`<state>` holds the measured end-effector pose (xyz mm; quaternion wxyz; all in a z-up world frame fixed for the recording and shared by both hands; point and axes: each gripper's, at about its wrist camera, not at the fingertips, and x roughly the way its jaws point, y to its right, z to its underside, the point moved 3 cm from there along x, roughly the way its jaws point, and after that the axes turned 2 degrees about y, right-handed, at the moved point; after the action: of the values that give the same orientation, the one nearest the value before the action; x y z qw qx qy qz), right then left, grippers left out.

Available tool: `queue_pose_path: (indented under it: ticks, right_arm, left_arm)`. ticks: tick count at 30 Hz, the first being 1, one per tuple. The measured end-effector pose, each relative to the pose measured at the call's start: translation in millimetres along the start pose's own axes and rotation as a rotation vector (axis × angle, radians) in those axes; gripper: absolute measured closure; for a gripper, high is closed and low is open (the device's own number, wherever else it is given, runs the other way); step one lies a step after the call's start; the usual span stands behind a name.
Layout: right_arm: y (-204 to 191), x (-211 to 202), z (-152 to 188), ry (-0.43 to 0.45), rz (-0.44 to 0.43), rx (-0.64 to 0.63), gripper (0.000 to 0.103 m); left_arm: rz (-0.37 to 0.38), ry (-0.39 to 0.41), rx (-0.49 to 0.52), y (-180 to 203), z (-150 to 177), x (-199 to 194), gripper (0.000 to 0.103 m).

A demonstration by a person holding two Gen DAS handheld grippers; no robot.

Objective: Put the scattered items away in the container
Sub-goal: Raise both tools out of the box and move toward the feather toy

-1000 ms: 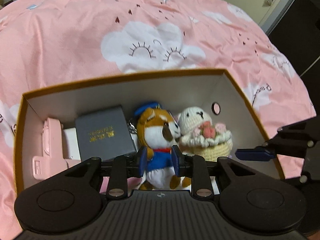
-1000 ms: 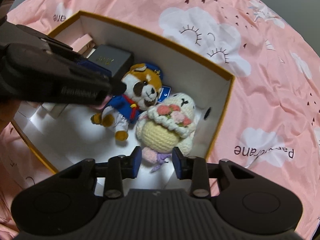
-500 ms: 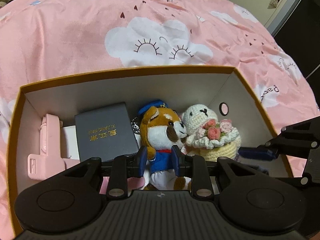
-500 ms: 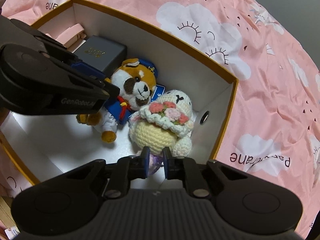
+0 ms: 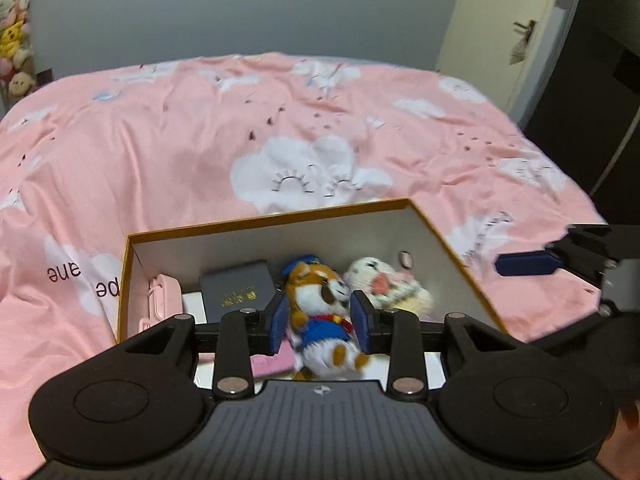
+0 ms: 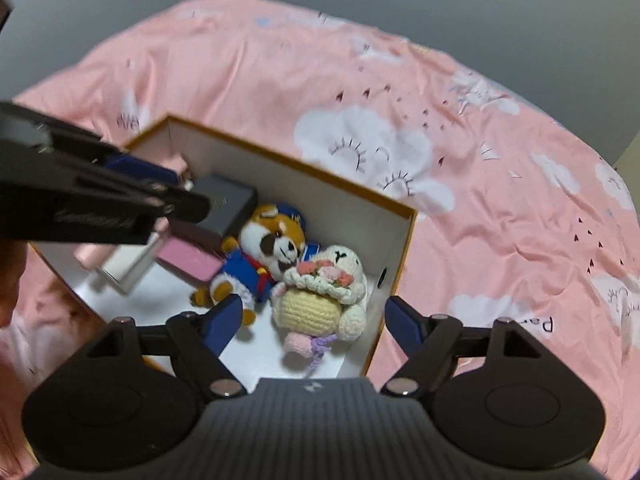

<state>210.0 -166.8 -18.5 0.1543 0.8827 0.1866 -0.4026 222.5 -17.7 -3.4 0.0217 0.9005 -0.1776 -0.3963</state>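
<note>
Right wrist view is showing us the box (image 6: 404, 248) sitting on the pink bed (image 6: 500, 216), and it's looking pretty full already: the fox plush (image 6: 264, 256) in the blue outfit is lying next to the crochet bunny (image 6: 320, 300), the two touching, with the dark case (image 6: 228, 204) and a pink flat thing (image 6: 188, 260) packed toward the other end. We're guessing the soft toys are tucked against the end wall to leave the open floor for anything else.

Our right gripper (image 6: 314, 316) is hovering above the bunny with jaws spread wide and gripping nothing. Our left gripper (image 5: 320, 320) is hanging over the fox, jaws apart on either side of it in the picture, but not pinching it as far as we can tell.

Hard parts: both views are blurring a bit, the left tool is covering the box's far corner in the right view, and we're not seeing any loose items on the bed, so the tidying is probably about done.
</note>
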Motion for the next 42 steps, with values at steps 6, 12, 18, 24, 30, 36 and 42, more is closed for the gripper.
queue_pose_path:
  ticks: [6, 12, 18, 24, 30, 36, 42]
  right_arm:
    - [-9.0, -41.8, 22.9, 0.072, -0.082, 0.063, 0.021]
    - [-27.3, -72.1, 66.9, 0.072, -0.182, 0.159, 0.021]
    - [-53.8, -86.9, 106.4, 0.042, -0.252, 0.21, 0.023]
    - [-82.2, -92.2, 137.8, -0.016, -0.308, 0.185, 0.032]
    - [-96.7, -85.7, 163.0, -0.092, -0.346, 0.17, 0.042]
    - [-113.9, -71.6, 179.8, -0.192, -0.351, 0.098, 0.047]
    - [-119.0, -65.5, 182.0, -0.203, -0.366, 0.058, 0.052]
  left_arm:
    - [0.071, -0.02, -0.017, 3.9, 33.6, -44.9, 0.051]
    - [0.056, -0.023, -0.024, 4.9, 75.9, -79.7, 0.051]
    - [0.005, -0.081, 0.011, 10.9, 127.4, -95.9, 0.051]
    - [-0.012, -0.132, 0.085, 17.3, 176.5, -105.0, 0.045]
    - [-0.055, -0.189, 0.192, 18.6, 213.5, -108.7, 0.039]
    - [-0.116, -0.279, 0.238, 15.9, 235.5, -83.2, 0.038]
    - [-0.061, -0.274, 0.293, 22.1, 238.7, -65.1, 0.038]
